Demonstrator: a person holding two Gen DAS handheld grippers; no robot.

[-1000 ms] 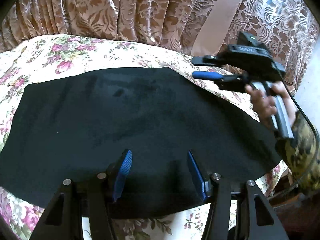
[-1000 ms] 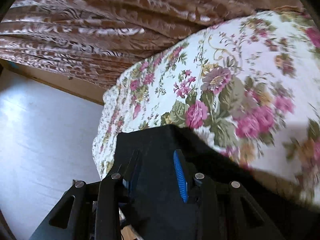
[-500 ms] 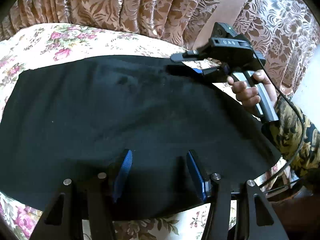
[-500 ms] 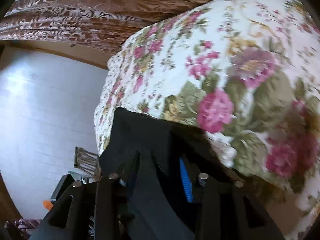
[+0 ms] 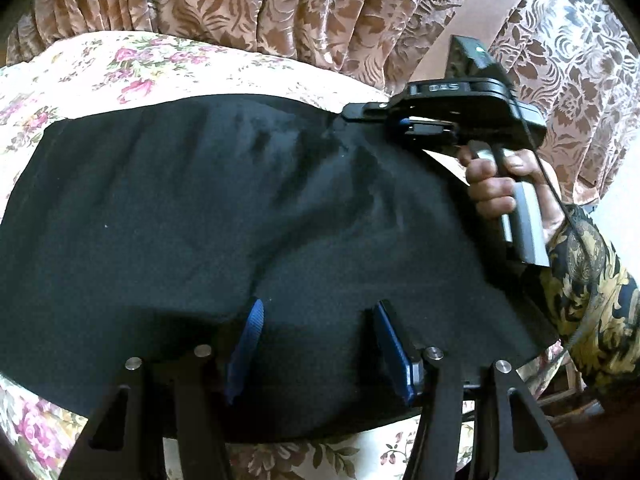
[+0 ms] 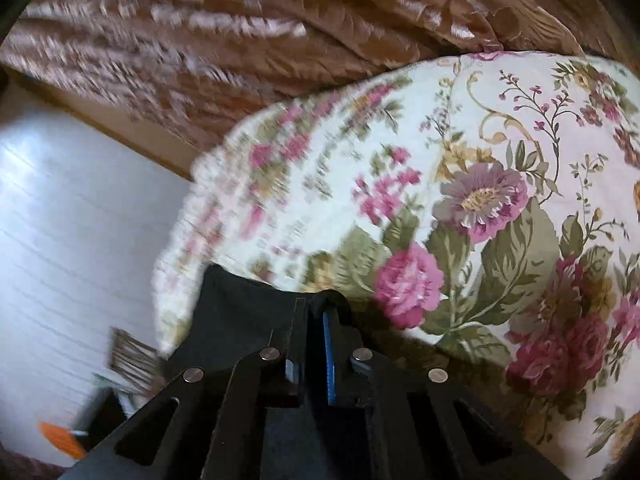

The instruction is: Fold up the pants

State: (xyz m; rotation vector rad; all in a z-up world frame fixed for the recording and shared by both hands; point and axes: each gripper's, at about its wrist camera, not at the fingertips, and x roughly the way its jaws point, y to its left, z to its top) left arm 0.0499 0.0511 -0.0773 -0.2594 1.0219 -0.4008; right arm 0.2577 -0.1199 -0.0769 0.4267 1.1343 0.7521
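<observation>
Right gripper (image 6: 312,312), open a moment ago, is now pinching the far corner of the black pants (image 5: 200,220) lying on the floral bedspread (image 6: 500,152), readying a fold, while left gripper (image 5: 316,344) is hovering half-open.

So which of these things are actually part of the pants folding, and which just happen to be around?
Part of the job:
black pants
right gripper, shut on the pants' far edge
left gripper, jaws apart over the near edge

Just around:
floral bedspread
brown patterned curtains
white floor
orange object, too blurred to identify
</observation>
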